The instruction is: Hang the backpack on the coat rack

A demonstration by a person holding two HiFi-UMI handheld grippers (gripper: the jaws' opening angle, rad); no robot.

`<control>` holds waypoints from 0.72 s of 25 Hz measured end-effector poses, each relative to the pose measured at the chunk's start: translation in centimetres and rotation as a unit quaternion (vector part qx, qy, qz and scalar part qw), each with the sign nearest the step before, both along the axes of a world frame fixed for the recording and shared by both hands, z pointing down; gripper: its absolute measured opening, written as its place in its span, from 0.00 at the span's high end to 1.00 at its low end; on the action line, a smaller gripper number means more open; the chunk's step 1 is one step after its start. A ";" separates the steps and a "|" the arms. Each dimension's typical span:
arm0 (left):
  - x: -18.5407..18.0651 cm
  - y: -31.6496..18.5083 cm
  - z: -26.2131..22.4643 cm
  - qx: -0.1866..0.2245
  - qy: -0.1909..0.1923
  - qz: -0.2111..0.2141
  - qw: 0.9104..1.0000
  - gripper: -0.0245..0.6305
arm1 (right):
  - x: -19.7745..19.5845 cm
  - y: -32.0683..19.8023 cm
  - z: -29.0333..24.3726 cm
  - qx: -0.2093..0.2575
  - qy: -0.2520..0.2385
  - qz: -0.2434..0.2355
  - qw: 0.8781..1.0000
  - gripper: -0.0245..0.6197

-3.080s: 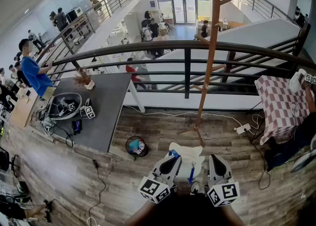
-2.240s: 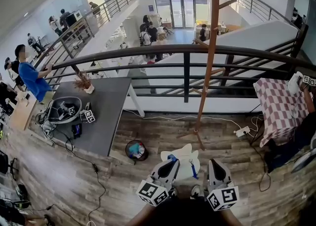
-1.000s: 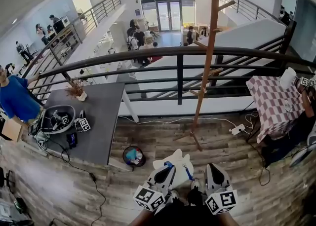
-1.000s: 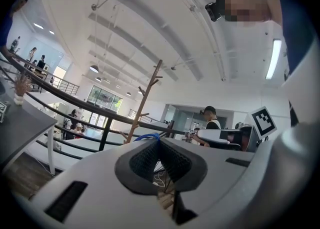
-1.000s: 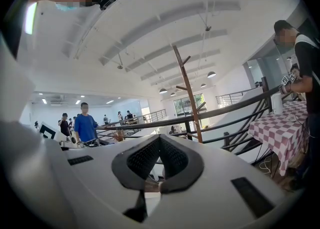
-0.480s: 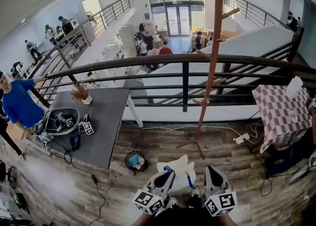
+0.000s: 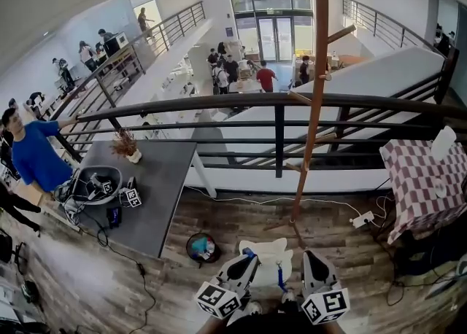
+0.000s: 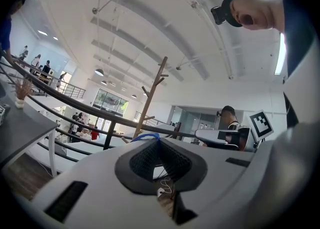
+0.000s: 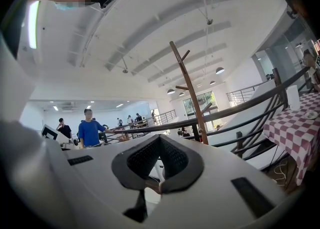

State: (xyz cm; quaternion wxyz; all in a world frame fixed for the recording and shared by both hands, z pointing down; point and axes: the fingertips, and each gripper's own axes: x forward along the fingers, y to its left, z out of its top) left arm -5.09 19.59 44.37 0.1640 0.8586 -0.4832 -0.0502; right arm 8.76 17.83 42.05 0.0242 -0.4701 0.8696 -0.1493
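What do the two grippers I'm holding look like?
Both the left gripper and the right gripper have smooth light grey shells that taper toward the tips, with black textured pads inside. Each carries a cube with black-and-white square markers at its rear.

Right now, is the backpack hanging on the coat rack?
No, the backpack sits low in the head view, apart from the coat rack.

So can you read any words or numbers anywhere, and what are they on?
No text can be read here.
Left claw and right claw, marker cubes: square patterns, no letters.
Markers on the grey table: same.
Blue sign by the glass doors: too small.
Backpack: no print shows.
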 end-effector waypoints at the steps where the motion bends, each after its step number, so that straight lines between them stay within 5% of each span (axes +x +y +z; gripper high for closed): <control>1: 0.1 -0.4 -0.1 0.000 0.000 -0.001 1.000 0.94 | 0.2 -0.3 0.0 -0.001 -0.001 -0.002 1.000 0.94; 18: 1.9 -5.3 -1.2 0.007 -0.011 -0.024 1.000 0.94 | 3.3 -4.4 -0.7 0.003 -0.005 -0.055 0.998 0.94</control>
